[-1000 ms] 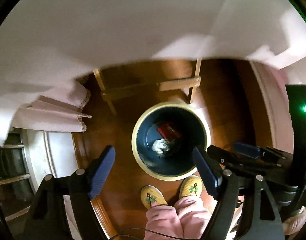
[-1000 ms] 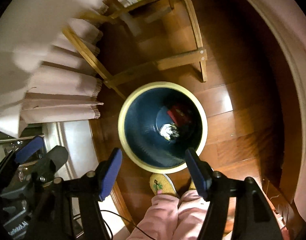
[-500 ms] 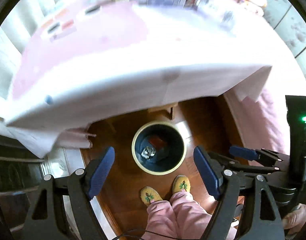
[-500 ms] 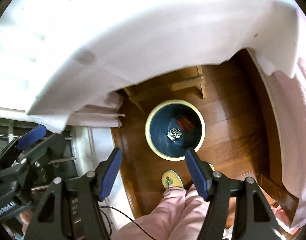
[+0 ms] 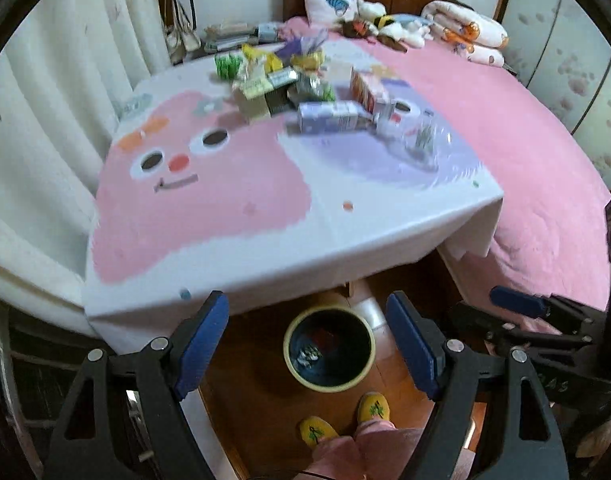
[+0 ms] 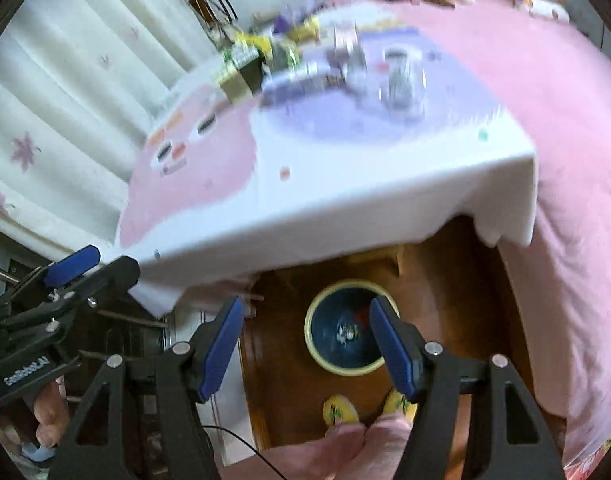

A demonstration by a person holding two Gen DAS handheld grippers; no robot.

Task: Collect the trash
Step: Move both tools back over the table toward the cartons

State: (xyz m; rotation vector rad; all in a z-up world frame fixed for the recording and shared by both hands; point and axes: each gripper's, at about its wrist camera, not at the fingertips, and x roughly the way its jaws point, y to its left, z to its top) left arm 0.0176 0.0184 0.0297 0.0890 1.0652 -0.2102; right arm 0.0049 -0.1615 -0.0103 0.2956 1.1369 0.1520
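Although both views are smeared by motion, the remaining trash [image 5: 289, 84] is seen as a heap at the far side of the bench [image 5: 209, 248], which is draped in a white cloth with a pink cartoon face. A purple-and-white carton [image 5: 331, 117] lies on its side at the near edge of the heap, with a clear plastic cup [image 5: 423, 136] just to its right and crumpled yellow and green wrappers [image 5: 265, 62] farther back. On the wooden floor, just in front of the bench's near edge, a dark waste bin [image 5: 329, 350] with a cream rim is seen, with a few scraps already lying in it.

The left gripper [image 5: 307, 346] and the right gripper [image 6: 303, 346] are both held above the bin, well apart from the heap, and the fingers of each are spread wide with nothing between them.

All the items are judged to be light. The carton is expected to be fairly stiff if it is taken across its narrow faces near the middle, though an empty one may buckle under a hard squeeze. The cup is likely thin, slippery and easily crushed, so a gentle pinch over the rim wall is favoured. The wrappers are soft and shapeless; a bunched fold is best caught rather than a flat edge. Whether any container still holds liquid cannot be told.
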